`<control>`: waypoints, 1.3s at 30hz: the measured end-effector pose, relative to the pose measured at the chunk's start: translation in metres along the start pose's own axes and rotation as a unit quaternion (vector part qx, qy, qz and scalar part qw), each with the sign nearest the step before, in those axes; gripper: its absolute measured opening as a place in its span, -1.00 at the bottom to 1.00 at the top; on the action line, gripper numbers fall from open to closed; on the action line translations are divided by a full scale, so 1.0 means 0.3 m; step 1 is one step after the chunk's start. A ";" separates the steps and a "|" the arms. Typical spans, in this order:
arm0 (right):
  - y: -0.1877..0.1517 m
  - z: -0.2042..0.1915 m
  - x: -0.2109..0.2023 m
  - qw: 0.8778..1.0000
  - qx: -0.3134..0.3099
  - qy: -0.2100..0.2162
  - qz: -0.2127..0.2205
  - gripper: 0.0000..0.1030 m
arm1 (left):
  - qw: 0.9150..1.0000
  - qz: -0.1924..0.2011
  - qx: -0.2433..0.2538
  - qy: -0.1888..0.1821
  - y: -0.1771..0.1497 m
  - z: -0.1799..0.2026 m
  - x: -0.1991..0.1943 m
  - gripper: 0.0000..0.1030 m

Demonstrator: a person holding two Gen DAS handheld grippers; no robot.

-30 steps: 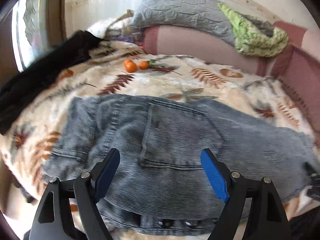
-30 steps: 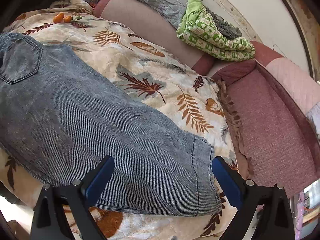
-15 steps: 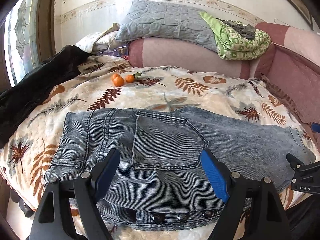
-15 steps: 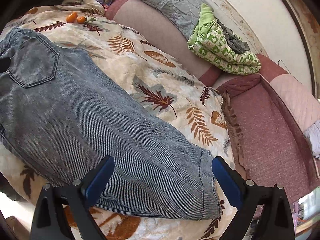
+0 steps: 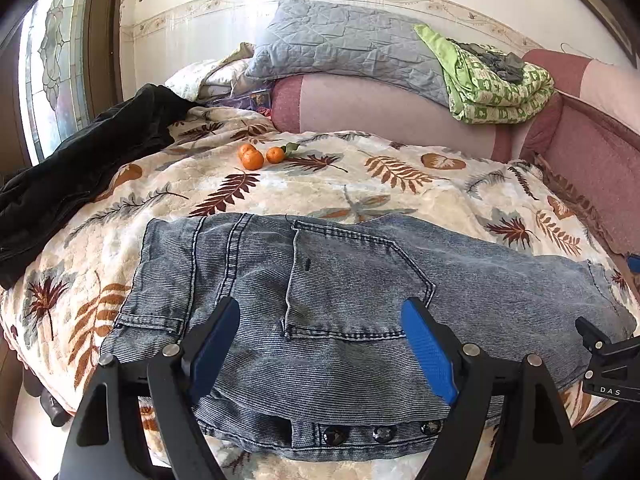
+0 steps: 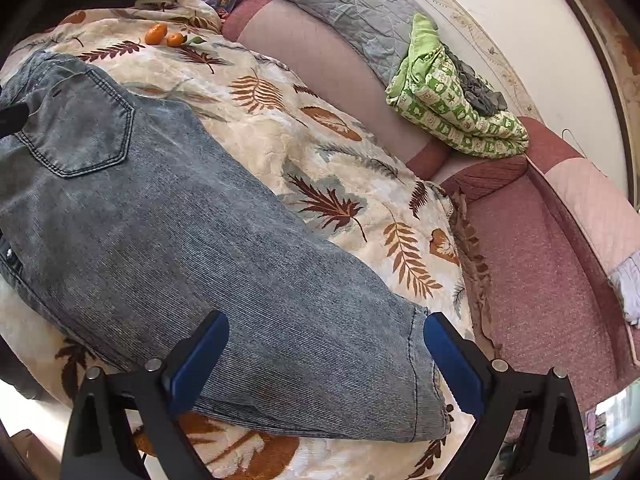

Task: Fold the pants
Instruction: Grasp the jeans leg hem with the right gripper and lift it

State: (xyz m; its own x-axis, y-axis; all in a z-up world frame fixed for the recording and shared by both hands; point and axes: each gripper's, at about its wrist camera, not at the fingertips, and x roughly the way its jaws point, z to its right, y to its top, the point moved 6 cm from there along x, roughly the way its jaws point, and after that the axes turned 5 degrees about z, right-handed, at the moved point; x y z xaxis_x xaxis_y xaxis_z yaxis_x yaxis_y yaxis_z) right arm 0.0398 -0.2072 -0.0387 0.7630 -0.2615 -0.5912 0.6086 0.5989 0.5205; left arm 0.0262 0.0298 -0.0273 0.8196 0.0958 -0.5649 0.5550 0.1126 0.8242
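Grey-blue denim pants (image 5: 340, 296) lie flat across a leaf-patterned blanket (image 5: 360, 188), folded lengthwise with a back pocket facing up. The waistband with its metal buttons is toward the near edge on the left. My left gripper (image 5: 320, 340) hovers open over the waist end, its blue pads apart with nothing pressed between them. In the right wrist view the leg of the pants (image 6: 240, 272) runs to the hem. My right gripper (image 6: 326, 360) stands open over that hem, pads wide apart. Its black body (image 5: 608, 364) shows at the right of the left wrist view.
Three oranges (image 5: 256, 156) lie on the blanket beyond the pants. A black garment (image 5: 80, 168) drapes over the left side. A grey quilt (image 5: 348, 48) and a green patterned blanket (image 5: 496, 84) rest on the pink bolster at the back. A maroon cushioned seat (image 6: 540, 272) borders the right.
Both views have pulled back and steadied, so more of the pants and bed shows. The right gripper has shifted slightly along the leg toward the hem. Both grippers stay open.
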 end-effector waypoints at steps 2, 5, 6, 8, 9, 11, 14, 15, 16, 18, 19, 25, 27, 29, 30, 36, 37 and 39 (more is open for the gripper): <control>-0.001 -0.001 0.000 1.000 0.000 0.000 0.000 0.93 | 1.000 0.000 0.000 0.000 0.000 0.000 0.000 0.62; -0.002 -0.001 0.000 1.000 0.000 0.000 -0.001 0.93 | 1.000 -0.001 0.000 -0.001 -0.001 0.000 0.001 0.62; -0.004 0.000 0.001 1.000 0.002 0.001 -0.002 0.93 | 1.000 -0.003 -0.001 -0.002 -0.001 0.000 0.001 0.62; -0.014 0.017 0.002 1.000 0.011 0.011 -0.004 0.93 | 1.000 -0.005 -0.007 -0.010 -0.002 -0.003 0.002 0.62; -0.023 0.043 0.000 0.999 0.027 0.019 -0.006 0.93 | 1.000 -0.006 -0.011 -0.015 -0.002 -0.004 0.001 0.62; -0.056 0.140 0.002 0.993 0.098 0.065 -0.019 0.93 | 0.999 -0.007 -0.019 -0.027 -0.002 -0.002 0.001 0.62; -0.180 0.381 0.020 0.953 0.266 0.136 -0.049 0.93 | 0.999 -0.014 -0.022 -0.042 -0.007 0.013 0.008 0.62; -0.242 0.462 0.031 0.932 0.324 0.154 -0.057 0.93 | 0.999 -0.018 -0.021 -0.045 -0.009 0.023 0.013 0.62; -0.323 0.541 0.047 0.904 0.385 0.172 -0.066 0.93 | 0.998 -0.024 -0.021 -0.050 -0.013 0.033 0.018 0.62; -0.498 0.650 0.091 0.838 0.500 0.202 -0.085 0.93 | 0.997 -0.037 -0.024 -0.064 -0.013 0.061 0.031 0.62; -0.576 0.676 0.117 0.797 0.551 0.232 -0.088 0.92 | 0.996 -0.046 -0.026 -0.074 -0.010 0.080 0.037 0.62; -0.701 0.628 0.240 0.639 0.665 0.383 -0.054 0.83 | 0.985 -0.079 0.005 -0.153 0.048 0.321 0.049 0.62; -0.700 0.599 0.289 0.622 0.673 0.396 -0.061 0.68 | 0.982 -0.085 0.024 -0.169 0.066 0.419 0.061 0.62; -0.708 0.571 0.337 0.611 0.679 0.399 -0.078 0.47 | 0.978 -0.101 0.032 -0.179 0.070 0.506 0.085 0.62; -0.721 0.563 0.356 0.609 0.683 0.394 -0.090 0.40 | 0.977 -0.107 0.034 -0.182 0.067 0.540 0.094 0.62; -0.753 0.583 0.351 0.591 0.709 0.368 -0.108 0.33 | 0.969 -0.136 0.038 -0.200 0.037 0.701 0.132 0.62; -0.759 0.587 0.349 0.595 0.709 0.362 -0.108 0.33 | 0.970 -0.136 0.038 -0.198 0.035 0.718 0.139 0.62; -0.751 0.580 0.367 0.601 0.705 0.360 -0.112 0.33 | 0.971 -0.141 0.042 -0.187 0.020 0.743 0.164 0.62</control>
State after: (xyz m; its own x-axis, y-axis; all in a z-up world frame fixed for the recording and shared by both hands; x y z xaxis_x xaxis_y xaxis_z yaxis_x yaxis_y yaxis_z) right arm 0.0245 -0.5027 -0.1138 0.6442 0.4837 -0.5925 0.6459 -0.7590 0.0826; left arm 0.1018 -0.1854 -0.0415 0.6185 -0.2946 -0.7284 0.7621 -0.0010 0.6475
